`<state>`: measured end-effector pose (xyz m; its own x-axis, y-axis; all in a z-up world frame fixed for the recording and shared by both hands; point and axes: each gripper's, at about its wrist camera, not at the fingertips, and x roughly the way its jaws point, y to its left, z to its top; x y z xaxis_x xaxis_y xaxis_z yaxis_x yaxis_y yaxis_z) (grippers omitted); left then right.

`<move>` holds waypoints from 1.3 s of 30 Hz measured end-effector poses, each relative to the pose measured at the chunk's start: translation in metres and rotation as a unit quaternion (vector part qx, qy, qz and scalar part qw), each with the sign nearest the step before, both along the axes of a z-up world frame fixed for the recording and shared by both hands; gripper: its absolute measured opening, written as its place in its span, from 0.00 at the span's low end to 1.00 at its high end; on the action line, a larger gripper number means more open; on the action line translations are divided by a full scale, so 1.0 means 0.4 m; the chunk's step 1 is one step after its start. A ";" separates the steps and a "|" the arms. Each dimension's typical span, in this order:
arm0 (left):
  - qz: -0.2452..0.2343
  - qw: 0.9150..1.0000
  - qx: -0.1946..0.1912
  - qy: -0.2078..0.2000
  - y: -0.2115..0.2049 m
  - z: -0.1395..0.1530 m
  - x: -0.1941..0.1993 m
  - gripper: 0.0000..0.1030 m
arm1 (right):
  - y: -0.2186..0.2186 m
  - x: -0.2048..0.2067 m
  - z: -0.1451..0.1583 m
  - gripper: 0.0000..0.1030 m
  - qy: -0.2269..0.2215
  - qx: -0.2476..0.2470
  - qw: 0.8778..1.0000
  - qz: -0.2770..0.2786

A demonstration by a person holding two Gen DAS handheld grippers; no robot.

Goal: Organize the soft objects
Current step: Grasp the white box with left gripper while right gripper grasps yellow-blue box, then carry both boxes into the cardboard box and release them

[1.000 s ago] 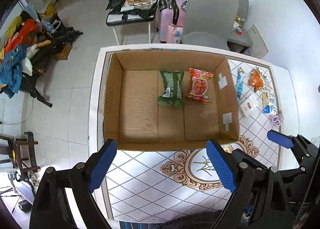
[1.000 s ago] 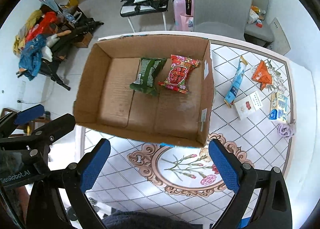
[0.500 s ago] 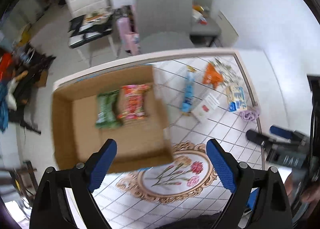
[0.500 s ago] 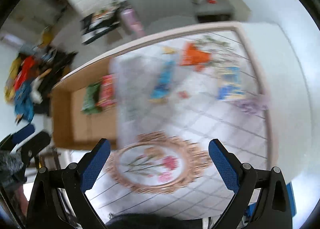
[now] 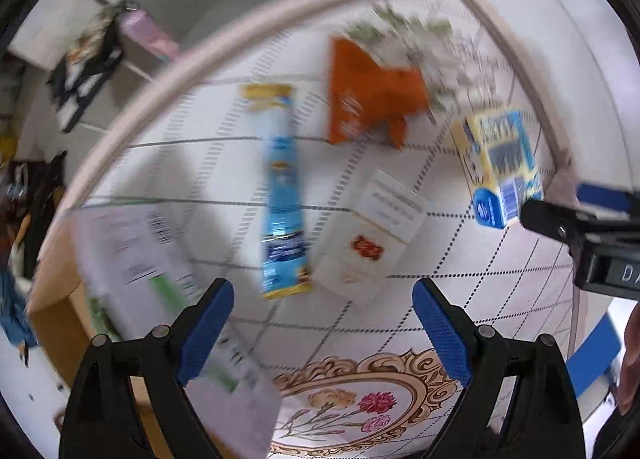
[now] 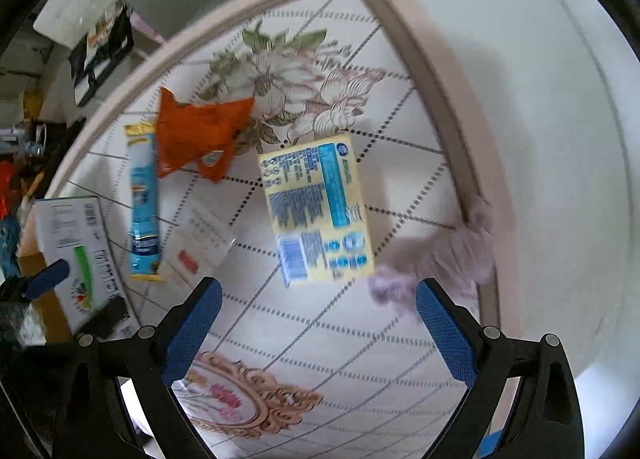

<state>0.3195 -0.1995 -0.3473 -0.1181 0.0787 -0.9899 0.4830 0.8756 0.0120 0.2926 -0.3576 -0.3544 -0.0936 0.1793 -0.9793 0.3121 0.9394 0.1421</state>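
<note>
On the tiled table lie a long blue snack packet [image 5: 283,195] [image 6: 142,211], an orange crumpled packet [image 5: 368,107] [image 6: 196,135], a white card pack [image 5: 372,243] [image 6: 196,247], a yellow-blue carton [image 5: 498,163] [image 6: 316,211] and a lilac soft cloth [image 6: 452,255] at the table's right edge. My left gripper [image 5: 322,331] is open and empty, just short of the blue packet and white pack. My right gripper [image 6: 318,331] is open and empty, just short of the carton, with the cloth by its right finger. It also shows at the right of the left wrist view [image 5: 580,215].
The cardboard box [image 5: 52,299] [image 6: 28,255] stands at the left, its labelled flap [image 5: 132,259] [image 6: 76,247] hanging toward the packets. The table rim [image 5: 240,43] [image 6: 432,67] curves round the far and right sides. Chairs and floor clutter lie beyond.
Both grippers have swung right, away from the box, and dropped closer to the loose items on the table. Both stay open and empty. The views are motion-blurred.
</note>
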 end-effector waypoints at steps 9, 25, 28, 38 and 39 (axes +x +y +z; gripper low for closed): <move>-0.044 0.997 0.031 0.055 -0.079 -0.165 -0.021 0.78 | -0.029 0.027 -0.127 0.66 0.051 0.025 0.998 0.010; 0.080 0.993 0.028 0.084 -0.032 -0.224 -0.038 0.57 | -0.067 0.006 -0.168 0.66 0.070 0.009 0.997 0.012; 0.081 0.994 0.028 0.074 -0.032 -0.226 -0.060 0.52 | -0.064 0.005 -0.176 0.66 0.066 0.004 0.998 0.008; 0.106 0.994 -0.005 0.033 -0.005 -0.136 -0.116 0.52 | -0.055 -0.030 -0.079 0.64 0.021 -0.016 0.999 0.022; 0.107 0.994 -0.011 0.030 -0.002 -0.119 -0.124 0.52 | -0.049 -0.035 -0.065 0.64 0.017 -0.015 0.999 0.025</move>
<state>0.2699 -0.2003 -0.3951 -0.1878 0.0234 -0.9819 0.2846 0.9581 -0.0316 0.2784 -0.3772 -0.3802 -0.1341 0.1438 -0.9805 0.2692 0.9575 0.1036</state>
